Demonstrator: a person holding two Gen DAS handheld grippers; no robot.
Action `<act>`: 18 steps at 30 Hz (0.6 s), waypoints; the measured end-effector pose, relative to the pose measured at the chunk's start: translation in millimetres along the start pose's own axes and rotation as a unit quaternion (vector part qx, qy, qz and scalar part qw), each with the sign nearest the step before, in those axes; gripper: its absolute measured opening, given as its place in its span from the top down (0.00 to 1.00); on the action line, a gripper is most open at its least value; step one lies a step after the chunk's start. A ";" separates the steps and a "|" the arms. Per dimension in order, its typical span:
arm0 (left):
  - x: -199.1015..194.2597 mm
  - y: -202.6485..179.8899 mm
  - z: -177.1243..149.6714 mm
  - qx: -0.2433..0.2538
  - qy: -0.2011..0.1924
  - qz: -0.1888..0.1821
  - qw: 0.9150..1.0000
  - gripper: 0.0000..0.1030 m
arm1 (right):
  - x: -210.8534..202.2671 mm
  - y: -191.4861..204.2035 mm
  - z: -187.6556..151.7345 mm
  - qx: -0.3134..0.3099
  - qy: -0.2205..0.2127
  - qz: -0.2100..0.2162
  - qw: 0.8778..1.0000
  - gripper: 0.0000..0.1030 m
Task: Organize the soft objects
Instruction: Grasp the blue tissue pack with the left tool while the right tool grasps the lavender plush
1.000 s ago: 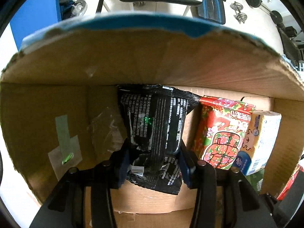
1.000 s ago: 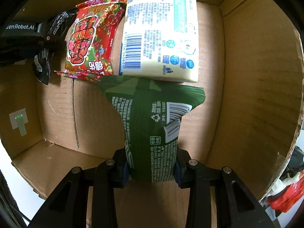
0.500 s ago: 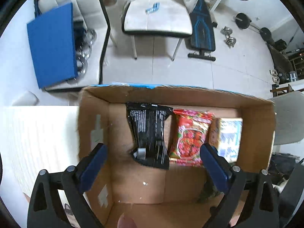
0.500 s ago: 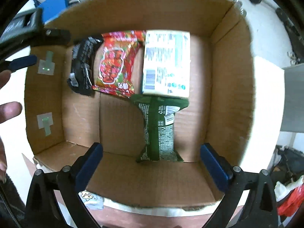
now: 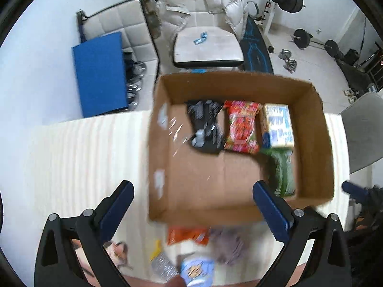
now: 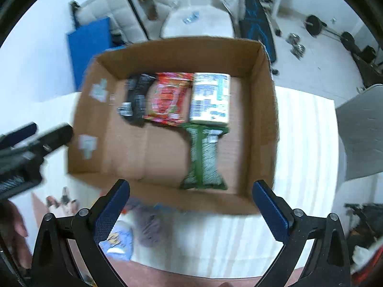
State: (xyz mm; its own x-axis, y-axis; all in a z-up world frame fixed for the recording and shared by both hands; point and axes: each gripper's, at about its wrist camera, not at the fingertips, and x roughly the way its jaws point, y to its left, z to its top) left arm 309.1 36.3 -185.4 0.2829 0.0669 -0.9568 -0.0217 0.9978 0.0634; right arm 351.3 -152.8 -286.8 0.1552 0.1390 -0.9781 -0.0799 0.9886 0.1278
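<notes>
An open cardboard box (image 5: 318,129) (image 6: 265,76) stands on a white ribbed table. Along its far wall lie a black packet (image 5: 205,126) (image 6: 136,100), a red packet (image 5: 241,126) (image 6: 167,98) and a white-blue pack (image 5: 278,125) (image 6: 210,98). A green packet (image 5: 283,172) (image 6: 203,157) lies in front of the white-blue pack. My left gripper (image 5: 192,196) hovers open above the box's near wall, holding nothing. My right gripper (image 6: 191,193) is open and empty too, high above the near wall. Both views are blurred by motion.
On the table before the box lie an orange packet (image 5: 186,235), a grey-purple soft thing (image 5: 227,244) (image 6: 150,227), a blue-white pack (image 5: 197,271) (image 6: 118,241) and a clear bottle (image 5: 165,265). Chairs, a blue board (image 5: 100,74) and gym weights stand beyond the table.
The left gripper let go of the black packet and the right gripper let go of the green one. Both opened wide and rose out of the box; the packets stay inside.
</notes>
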 end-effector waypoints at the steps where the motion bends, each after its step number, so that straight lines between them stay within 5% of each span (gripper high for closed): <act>1: -2.3 3.2 -14.8 0.000 -0.002 0.002 1.000 0.01 | -9.7 0.8 -11.0 -0.004 -0.009 0.008 1.000 0.00; 5: 10.3 21.9 -84.6 -0.008 0.025 0.022 0.999 0.01 | -13.1 10.9 -59.1 -0.032 -0.006 0.026 0.999 0.00; 8: 46.8 40.2 -134.4 -0.038 0.092 0.009 0.995 0.01 | 12.4 23.3 -93.6 -0.053 0.023 0.014 0.998 0.00; 12: 85.9 56.4 -170.1 -0.052 0.136 0.019 0.989 0.02 | 70.9 36.7 -117.2 -0.049 0.087 0.033 0.994 0.07; 18: 122.1 74.7 -184.4 -0.084 0.175 0.014 0.981 0.02 | 132.6 53.0 -115.0 -0.040 0.119 0.015 0.992 0.19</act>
State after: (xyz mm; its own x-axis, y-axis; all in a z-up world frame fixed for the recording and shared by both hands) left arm 165.1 118.5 -349.8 -0.0655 0.0591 -0.9961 -0.1902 0.9792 0.0706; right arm 254.4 -88.6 -428.6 -0.0852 0.1417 -0.9862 -0.1603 0.9750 0.1539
